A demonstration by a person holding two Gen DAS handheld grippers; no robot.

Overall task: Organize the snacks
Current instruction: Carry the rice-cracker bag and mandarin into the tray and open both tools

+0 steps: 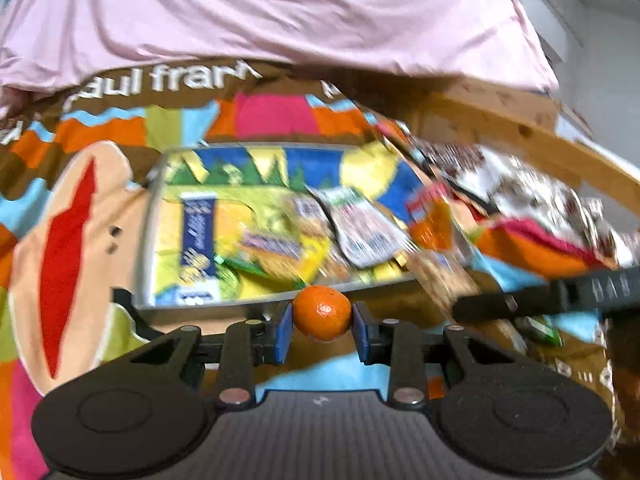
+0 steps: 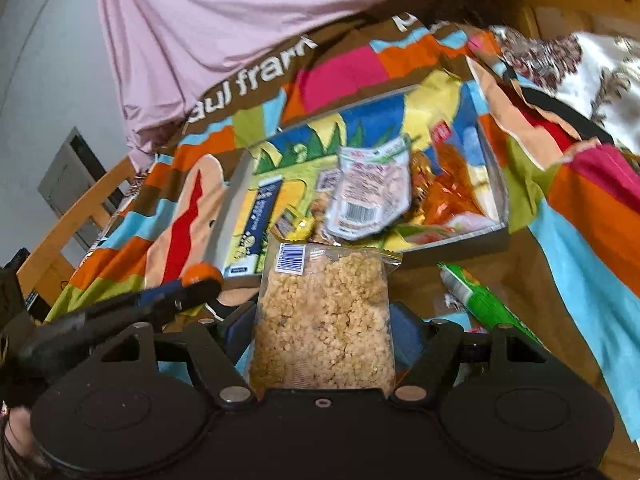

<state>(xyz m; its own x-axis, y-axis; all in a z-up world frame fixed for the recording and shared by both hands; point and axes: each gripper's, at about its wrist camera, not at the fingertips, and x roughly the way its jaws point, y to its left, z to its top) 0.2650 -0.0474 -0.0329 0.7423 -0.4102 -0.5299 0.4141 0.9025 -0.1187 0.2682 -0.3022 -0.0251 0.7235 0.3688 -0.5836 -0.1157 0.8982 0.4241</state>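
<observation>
My left gripper [image 1: 322,322] is shut on a small orange mandarin [image 1: 322,310], its blue pads [image 1: 283,332] pressing both sides, held just in front of the tray. The tray [image 1: 145,240] is shallow, grey-rimmed and brightly printed, and holds several snack packets, among them a blue bar [image 1: 198,236] and a white bag [image 1: 360,224]. My right gripper [image 2: 322,332] is shut on a clear bag of puffed-grain snack [image 2: 324,320], raised near the tray's [image 2: 460,240] front edge. In the right wrist view the left gripper [image 2: 192,284] with the mandarin [image 2: 203,271] shows at the left.
A colourful patchwork cloth [image 2: 580,208] covers the table. A green packet [image 2: 486,306] lies on it right of the bag. A person in a pink shirt [image 1: 280,12] stands behind the tray. A wooden chair rail [image 1: 520,136] curves at the right.
</observation>
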